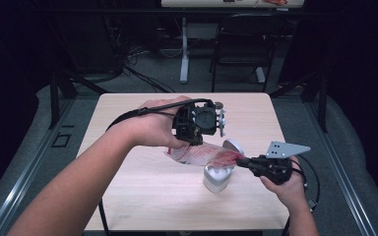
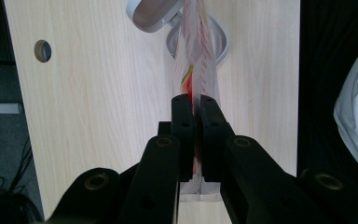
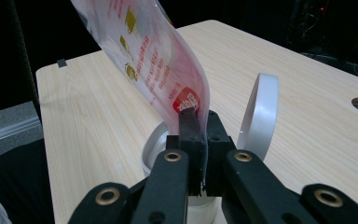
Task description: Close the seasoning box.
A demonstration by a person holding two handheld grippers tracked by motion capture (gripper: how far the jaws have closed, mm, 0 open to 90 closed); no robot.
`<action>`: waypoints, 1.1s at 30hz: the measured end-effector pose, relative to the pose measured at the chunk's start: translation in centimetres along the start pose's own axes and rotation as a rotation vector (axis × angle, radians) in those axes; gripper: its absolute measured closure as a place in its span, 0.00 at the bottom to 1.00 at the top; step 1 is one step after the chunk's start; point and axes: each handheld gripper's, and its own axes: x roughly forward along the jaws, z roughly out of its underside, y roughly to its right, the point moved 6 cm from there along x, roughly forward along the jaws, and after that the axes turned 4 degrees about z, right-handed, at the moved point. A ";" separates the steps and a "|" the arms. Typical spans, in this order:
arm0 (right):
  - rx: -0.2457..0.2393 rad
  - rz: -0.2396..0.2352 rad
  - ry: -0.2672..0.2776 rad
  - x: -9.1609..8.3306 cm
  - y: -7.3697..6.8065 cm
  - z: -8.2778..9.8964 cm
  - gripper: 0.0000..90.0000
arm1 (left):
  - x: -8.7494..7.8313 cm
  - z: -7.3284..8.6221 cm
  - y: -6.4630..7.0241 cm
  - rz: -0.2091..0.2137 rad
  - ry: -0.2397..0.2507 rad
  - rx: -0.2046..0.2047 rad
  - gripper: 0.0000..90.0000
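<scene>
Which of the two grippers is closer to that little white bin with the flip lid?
Right. The right gripper holds the packet's end just above the white bin's rim, beside its raised lid. The left gripper grips the packet's other end, higher and farther from the bin.

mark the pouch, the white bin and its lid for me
pouch [image 3: 156, 70], right gripper view, on its printed face.
white bin [image 1: 215, 181], high view, on its front wall.
lid [image 3: 261, 112], right gripper view, on the flipped-up lid's rim.

A black chair and a white table leg stand beyond the wooden table.
</scene>
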 end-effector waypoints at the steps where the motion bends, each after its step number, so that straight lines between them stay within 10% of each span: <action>1: 0.001 -0.002 -0.001 0.1 0.0 0.0 0.99 | 0.0 0.0 0.0 -0.002 -0.001 0.000 0.97; 33: -0.002 -0.014 -0.020 0.7 -0.2 0.3 0.99 | -0.1 0.0 -0.1 -0.010 -0.002 0.003 0.97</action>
